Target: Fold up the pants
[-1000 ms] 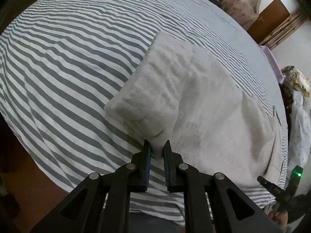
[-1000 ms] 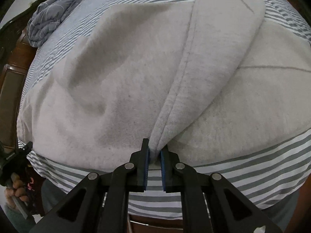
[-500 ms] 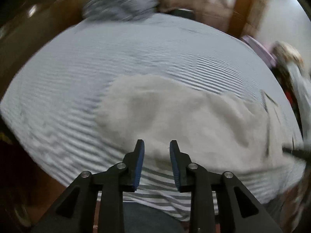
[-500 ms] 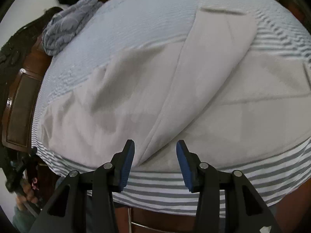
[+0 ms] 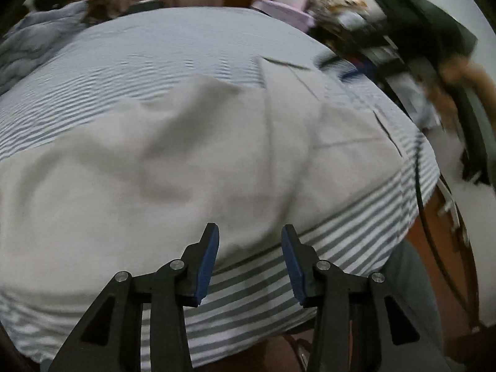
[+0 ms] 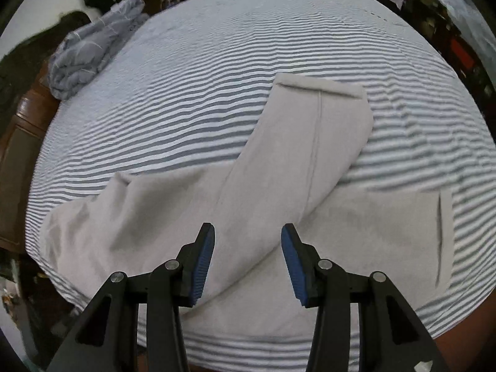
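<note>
Striped bed (image 6: 217, 99) throughout. Left tongs (image 5: 249, 257) spread wide, holding nothing, above near edge of pants (image 5: 173, 161). Right tongs (image 6: 248, 257) likewise spread, empty, over pants (image 6: 279, 186) lying flat on bed. Grey bundle (image 6: 90, 49) at far left corner.

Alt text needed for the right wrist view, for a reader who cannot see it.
Pale grey fleece pants lie on a grey-and-white striped bedsheet, one leg folded diagonally up across the other. The open right tool hovers above them, holding nothing. A crumpled blue-grey blanket sits far left.
</note>
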`<state>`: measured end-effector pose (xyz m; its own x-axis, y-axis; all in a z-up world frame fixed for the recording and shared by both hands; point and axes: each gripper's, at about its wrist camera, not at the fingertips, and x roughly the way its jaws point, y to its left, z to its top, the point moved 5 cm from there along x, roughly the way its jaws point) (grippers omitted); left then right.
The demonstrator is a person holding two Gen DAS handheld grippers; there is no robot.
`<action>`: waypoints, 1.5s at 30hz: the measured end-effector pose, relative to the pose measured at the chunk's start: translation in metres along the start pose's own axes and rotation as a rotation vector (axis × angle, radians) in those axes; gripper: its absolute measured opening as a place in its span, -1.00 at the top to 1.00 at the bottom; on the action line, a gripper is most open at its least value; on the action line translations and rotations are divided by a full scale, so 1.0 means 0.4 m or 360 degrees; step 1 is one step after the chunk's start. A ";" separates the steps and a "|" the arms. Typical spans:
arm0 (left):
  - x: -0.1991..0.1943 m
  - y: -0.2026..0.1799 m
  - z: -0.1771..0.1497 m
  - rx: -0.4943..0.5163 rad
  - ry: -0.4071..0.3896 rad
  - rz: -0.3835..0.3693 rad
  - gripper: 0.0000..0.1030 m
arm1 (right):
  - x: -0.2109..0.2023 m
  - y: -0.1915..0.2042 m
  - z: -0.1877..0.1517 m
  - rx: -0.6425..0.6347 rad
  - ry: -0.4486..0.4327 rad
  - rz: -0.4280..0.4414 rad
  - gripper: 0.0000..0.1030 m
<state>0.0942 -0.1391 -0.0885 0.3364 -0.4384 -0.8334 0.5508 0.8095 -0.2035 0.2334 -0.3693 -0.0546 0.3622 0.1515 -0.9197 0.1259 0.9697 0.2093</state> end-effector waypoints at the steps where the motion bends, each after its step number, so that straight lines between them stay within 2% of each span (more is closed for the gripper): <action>1: 0.020 -0.018 0.004 0.0025 0.0007 -0.0010 0.16 | 0.010 -0.003 0.023 0.0000 0.0011 -0.0016 0.17; 3: 0.057 -0.038 0.008 0.0066 0.0035 -0.0026 0.16 | 0.043 -0.004 0.079 -0.0004 0.0050 -0.0036 0.17; 7: 0.100 -0.045 0.017 0.0042 0.0046 -0.0044 0.18 | 0.129 -0.006 0.184 0.0006 0.0101 -0.0128 0.16; 9: 0.115 -0.038 0.015 0.0002 0.0047 -0.0061 0.24 | 0.182 -0.005 0.233 0.0018 0.0136 -0.0211 0.16; 11: 0.132 -0.032 0.010 -0.0027 0.0046 -0.0059 0.41 | 0.235 -0.004 0.278 0.0046 0.0149 -0.0282 0.16; 13: 0.143 -0.028 0.007 -0.0041 0.0037 -0.0047 0.49 | 0.287 -0.006 0.317 0.0058 0.0158 -0.0418 0.16; 17: 0.148 -0.031 0.005 -0.0038 0.0006 -0.0057 0.62 | 0.349 -0.006 0.353 0.0102 0.0149 -0.0537 0.16; 19: 0.151 -0.033 0.004 -0.0025 -0.0002 -0.0048 0.64 | 0.372 -0.005 0.354 0.0125 0.0154 -0.0572 0.14; 22: 0.150 -0.031 0.001 -0.0016 -0.0015 -0.0042 0.66 | 0.380 -0.011 0.354 0.0098 0.0118 -0.0703 0.15; 23: 0.151 -0.030 0.000 -0.0021 -0.0019 -0.0043 0.67 | 0.379 -0.015 0.354 0.0096 0.0109 -0.0718 0.22; 24: 0.152 -0.026 0.000 -0.0041 -0.0023 -0.0048 0.69 | 0.373 -0.028 0.355 0.0112 0.0099 -0.0751 0.52; 25: 0.153 -0.025 -0.001 -0.0057 -0.0026 -0.0054 0.69 | 0.370 -0.036 0.354 0.0129 0.0099 -0.0738 0.65; 26: 0.152 -0.023 0.000 -0.0070 -0.0030 -0.0059 0.70 | 0.364 -0.045 0.354 0.0151 0.0102 -0.0694 0.70; 27: 0.151 -0.021 0.000 -0.0077 -0.0033 -0.0056 0.72 | 0.351 -0.054 0.355 0.0153 0.0095 -0.0682 0.84; 28: 0.150 -0.021 0.001 -0.0075 -0.0034 -0.0052 0.72 | 0.334 -0.061 0.354 0.0155 0.0075 -0.0676 0.87; 32: 0.139 -0.025 0.004 -0.0051 -0.0058 -0.0027 0.75 | 0.205 -0.088 0.338 0.0200 -0.0070 -0.0568 0.90; 35: 0.126 -0.030 0.008 -0.0026 -0.0086 -0.0005 0.77 | 0.065 -0.153 0.296 0.0304 -0.0179 -0.0474 0.90; 39: 0.097 -0.038 0.020 0.0013 -0.0130 0.0012 0.78 | -0.114 -0.279 0.200 0.0508 -0.0298 -0.0353 0.90; 41: 0.084 -0.042 0.026 0.0025 -0.0147 0.0016 0.78 | -0.193 -0.340 0.117 0.0605 -0.0345 -0.0327 0.90; 45: 0.064 -0.045 0.027 0.0064 -0.0167 0.0030 0.78 | -0.259 -0.426 -0.047 0.0786 -0.0374 -0.0266 0.90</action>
<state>0.1009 -0.1690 -0.1006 0.4240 -0.4635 -0.7781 0.5731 0.8025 -0.1658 0.1572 -0.5468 -0.0013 0.4888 -0.0974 -0.8669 0.5952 0.7637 0.2498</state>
